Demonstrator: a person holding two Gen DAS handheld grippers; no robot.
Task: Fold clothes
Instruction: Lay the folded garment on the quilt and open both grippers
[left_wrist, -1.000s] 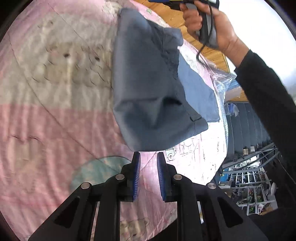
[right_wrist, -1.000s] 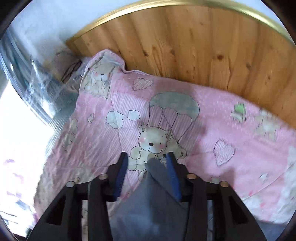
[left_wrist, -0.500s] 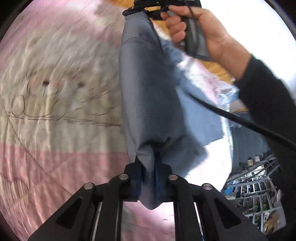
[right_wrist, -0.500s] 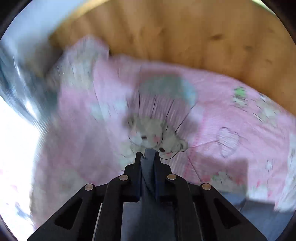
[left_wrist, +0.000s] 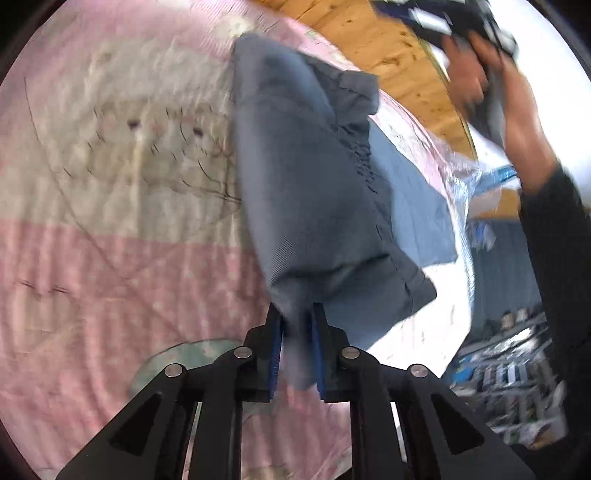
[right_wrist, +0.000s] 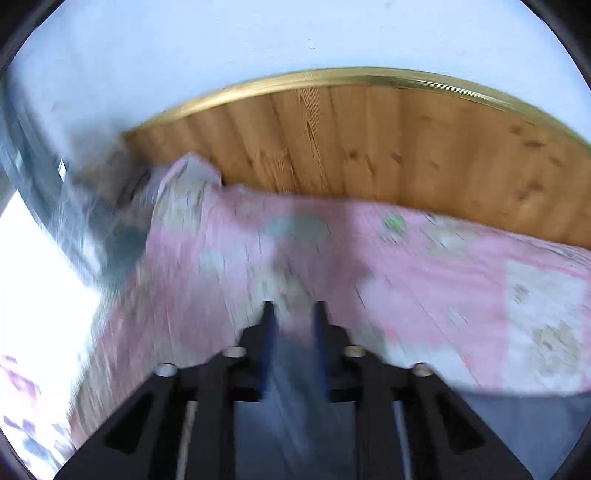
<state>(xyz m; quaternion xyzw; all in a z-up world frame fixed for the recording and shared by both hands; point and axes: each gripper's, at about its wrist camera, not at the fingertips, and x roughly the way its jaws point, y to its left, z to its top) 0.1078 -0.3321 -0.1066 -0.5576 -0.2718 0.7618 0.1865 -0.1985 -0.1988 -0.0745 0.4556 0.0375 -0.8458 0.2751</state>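
Pinching the grey garment (left_wrist: 306, 192), left gripper (left_wrist: 296, 325) holds its corner over the quilt (left_wrist: 110, 258); right gripper (right_wrist: 293, 321), blurred, probably parted, cloth between.

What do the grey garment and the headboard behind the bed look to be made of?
Grey garment: woven cloth, matte, likely cotton or a blend; a fine weave shows and it drapes softly. Headboard: wood planks, lightly glossy, with visible grain and knots; gold-coloured trim on top.

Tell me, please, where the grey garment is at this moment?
In the left wrist view the grey garment lies centre frame on the pink quilt, its near edge between the left claw's fingers, below the wooden headboard.
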